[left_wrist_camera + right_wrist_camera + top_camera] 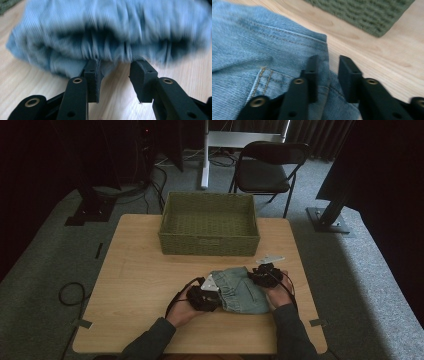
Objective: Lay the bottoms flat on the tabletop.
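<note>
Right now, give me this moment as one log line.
folded jeans on table | left gripper open at waistband | right gripper open over hem | basket behind

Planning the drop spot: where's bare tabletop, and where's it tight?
Free: the table left of the folded jeans, from the left gripper out to the left edge; also the front strip between both sleeves. Crowded: the narrow gap between jeans and green basket, beside the right gripper.

Dim high view with dark edges; both gripper views brighter, the left one motion-blurred.
</note>
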`<state>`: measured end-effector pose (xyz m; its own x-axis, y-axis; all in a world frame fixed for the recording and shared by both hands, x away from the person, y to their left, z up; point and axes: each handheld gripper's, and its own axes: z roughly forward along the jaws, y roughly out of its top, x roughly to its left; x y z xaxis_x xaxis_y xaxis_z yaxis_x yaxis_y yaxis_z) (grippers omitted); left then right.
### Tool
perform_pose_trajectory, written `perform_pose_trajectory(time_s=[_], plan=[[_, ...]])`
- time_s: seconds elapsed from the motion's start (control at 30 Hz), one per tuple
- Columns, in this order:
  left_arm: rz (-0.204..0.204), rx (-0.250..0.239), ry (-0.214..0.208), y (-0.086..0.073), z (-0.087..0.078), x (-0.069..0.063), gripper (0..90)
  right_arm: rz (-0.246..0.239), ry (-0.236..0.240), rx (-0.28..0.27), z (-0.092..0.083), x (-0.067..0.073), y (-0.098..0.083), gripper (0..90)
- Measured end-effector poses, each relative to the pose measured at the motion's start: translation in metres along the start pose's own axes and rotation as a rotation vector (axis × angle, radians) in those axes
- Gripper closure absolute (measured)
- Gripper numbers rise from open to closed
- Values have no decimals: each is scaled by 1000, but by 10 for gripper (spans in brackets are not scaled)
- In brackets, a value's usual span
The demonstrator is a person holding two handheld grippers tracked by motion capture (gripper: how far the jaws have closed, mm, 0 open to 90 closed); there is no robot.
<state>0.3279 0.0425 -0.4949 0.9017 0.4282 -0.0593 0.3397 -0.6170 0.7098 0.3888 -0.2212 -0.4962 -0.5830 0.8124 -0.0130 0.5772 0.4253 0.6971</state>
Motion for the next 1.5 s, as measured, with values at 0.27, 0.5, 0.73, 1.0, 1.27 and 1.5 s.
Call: perform_pose_trajectory(time_s=[0.27,0.5,0.73,1.0,1.27,1.5], plan=[[30,-62,40,31,-11,6,619,-91,106,-145,-54,18,-5,482],[16,-79,70,49,-2,16,619,-157,295,-246,-80,38,-16,382],[-20,-105,81,57,2,24,616,-259,216,-216,-72,57,-12,372],[-46,-131,126,50,-9,31,566,-143,6,-245,-71,30,-11,730],[-90,-100,151,41,-3,39,496,84,-158,-203,-62,-25,-28,773],[-106,-56,71,41,22,30,440,188,-195,-165,-52,-48,-37,777]])
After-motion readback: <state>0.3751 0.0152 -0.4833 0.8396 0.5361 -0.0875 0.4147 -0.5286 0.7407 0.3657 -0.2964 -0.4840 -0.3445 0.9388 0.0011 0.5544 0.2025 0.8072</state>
